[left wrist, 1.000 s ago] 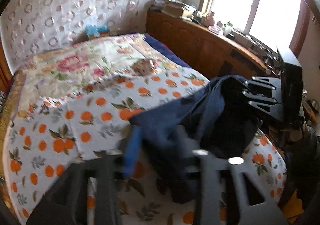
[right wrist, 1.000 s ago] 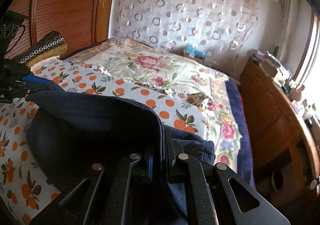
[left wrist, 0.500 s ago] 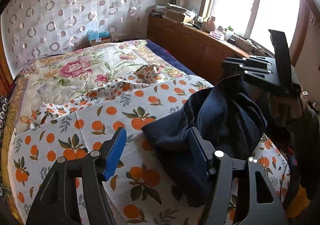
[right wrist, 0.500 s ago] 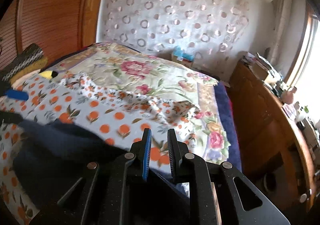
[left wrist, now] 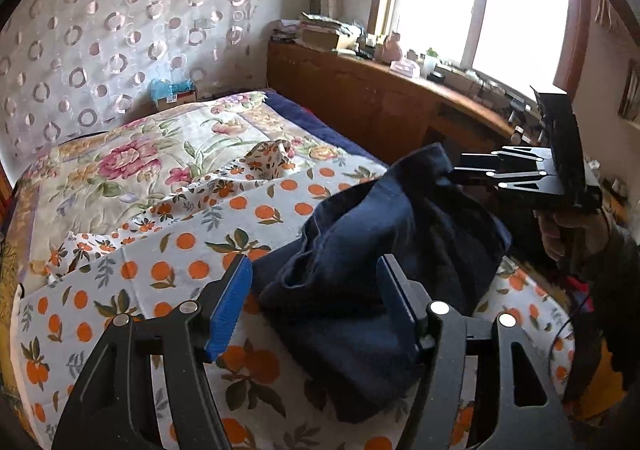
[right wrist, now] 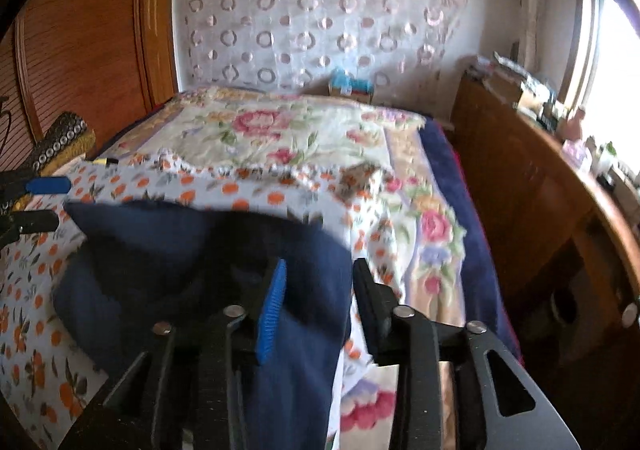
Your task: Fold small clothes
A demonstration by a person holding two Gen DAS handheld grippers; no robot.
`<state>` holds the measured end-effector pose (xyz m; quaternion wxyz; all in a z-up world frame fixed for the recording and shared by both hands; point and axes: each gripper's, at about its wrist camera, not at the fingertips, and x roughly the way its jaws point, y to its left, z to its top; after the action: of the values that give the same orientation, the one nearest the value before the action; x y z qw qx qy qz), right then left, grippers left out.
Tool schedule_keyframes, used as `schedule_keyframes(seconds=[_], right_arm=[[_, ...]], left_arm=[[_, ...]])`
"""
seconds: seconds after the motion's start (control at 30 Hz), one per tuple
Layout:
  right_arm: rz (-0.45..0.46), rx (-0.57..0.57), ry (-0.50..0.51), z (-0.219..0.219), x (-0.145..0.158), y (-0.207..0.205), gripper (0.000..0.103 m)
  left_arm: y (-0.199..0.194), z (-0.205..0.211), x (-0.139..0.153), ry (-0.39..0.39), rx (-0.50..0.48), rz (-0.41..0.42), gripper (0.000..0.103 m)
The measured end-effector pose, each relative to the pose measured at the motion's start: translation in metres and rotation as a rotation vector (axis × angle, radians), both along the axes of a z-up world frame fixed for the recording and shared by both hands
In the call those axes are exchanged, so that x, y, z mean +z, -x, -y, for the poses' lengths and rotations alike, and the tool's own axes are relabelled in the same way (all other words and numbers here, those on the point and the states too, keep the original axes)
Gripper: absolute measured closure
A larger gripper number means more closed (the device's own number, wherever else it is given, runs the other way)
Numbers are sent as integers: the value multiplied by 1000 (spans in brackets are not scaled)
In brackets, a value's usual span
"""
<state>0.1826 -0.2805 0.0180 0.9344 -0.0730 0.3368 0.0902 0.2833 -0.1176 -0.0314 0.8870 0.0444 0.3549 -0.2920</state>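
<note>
A dark navy garment point(left wrist: 372, 250) lies crumpled on the orange-print sheet point(left wrist: 168, 262) on the bed. My left gripper point(left wrist: 316, 290) is open, its jaws wide apart around the garment's near edge without gripping it. In the left wrist view my right gripper point(left wrist: 464, 171) is at the garment's raised far corner. In the right wrist view the right gripper point(right wrist: 318, 290) is open, and the navy garment point(right wrist: 200, 262) lies between and under its fingers. The left gripper's tips point(right wrist: 40, 201) show at the far left of that view.
A floral quilt point(left wrist: 160, 145) covers the far half of the bed. A wooden cabinet point(left wrist: 380, 105) with clutter runs along the window side. A tissue box point(left wrist: 174, 93) sits against the curtain wall. A wooden wardrobe point(right wrist: 80, 49) stands at the left.
Both grippers have let go of the navy garment and opened. The garment has dropped into a heap on the sheet. The right gripper has come lower, by the garment's corner.
</note>
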Motion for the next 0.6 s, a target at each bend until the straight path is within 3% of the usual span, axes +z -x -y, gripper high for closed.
schedule_keyframes(seconds=[0.13, 0.33, 0.37, 0.43, 0.5, 0.6], right_arm=[[-27, -8, -24, 7, -8, -8, 60], [-42, 20, -132, 21, -4, -20, 61], [-40, 30, -150, 25, -6, -24, 64], [-17, 67, -172, 29, -7, -18, 97], [14, 19, -116, 30, -9, -12, 103], [34, -62, -109, 42, -8, -8, 103]], left_arm=[[-18, 12, -20, -92, 19, -14, 37], [-41, 10, -36, -114, 47, -53, 37], [-45, 9, -38, -117, 56, -58, 37], [-50, 9, -43, -117, 67, -70, 37], [-52, 8, -47, -115, 71, -80, 36], [-51, 9, -49, -116, 70, -78, 35]])
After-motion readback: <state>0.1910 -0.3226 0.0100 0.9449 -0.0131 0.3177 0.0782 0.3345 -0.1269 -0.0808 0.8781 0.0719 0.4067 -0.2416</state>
